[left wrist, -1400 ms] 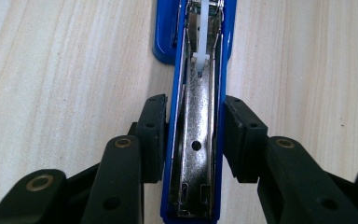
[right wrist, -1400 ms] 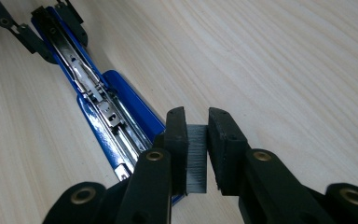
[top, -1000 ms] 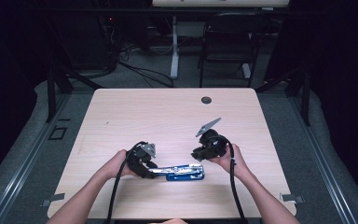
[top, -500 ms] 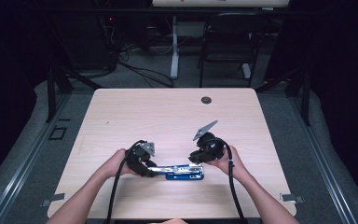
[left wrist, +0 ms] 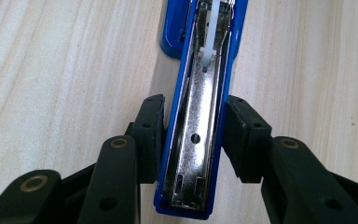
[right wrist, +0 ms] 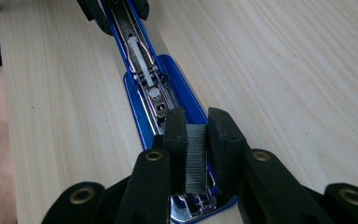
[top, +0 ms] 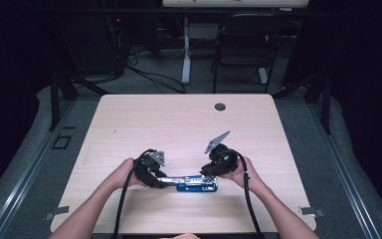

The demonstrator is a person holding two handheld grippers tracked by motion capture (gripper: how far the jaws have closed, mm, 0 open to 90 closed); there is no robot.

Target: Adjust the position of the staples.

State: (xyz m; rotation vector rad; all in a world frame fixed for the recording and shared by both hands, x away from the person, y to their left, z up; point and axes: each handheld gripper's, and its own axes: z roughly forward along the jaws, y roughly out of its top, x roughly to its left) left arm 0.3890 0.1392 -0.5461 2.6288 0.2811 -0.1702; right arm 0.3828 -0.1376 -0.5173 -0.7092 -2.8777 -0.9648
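High view shows a pale wood-grain desk (top: 189, 124) with rounded corners, a small dark round grommet (top: 220, 106) near its far edge, and a blue stapler (top: 191, 183) lying opened out flat near the near edge, between the person's two hands. Left claw (left wrist: 193, 140), seen in the left gripper view, is clamped on the stapler's long arm: its matte black, blocky pads (left wrist: 149, 135) press the glossy blue sides, and between them runs the shiny steel channel with a white plastic pusher. Right claw (right wrist: 196, 140), in the right gripper view, is closed on a strip of staples (right wrist: 196, 158), a grey, finely ribbed bar standing on edge between the two pads, just above the stapler's chrome end.
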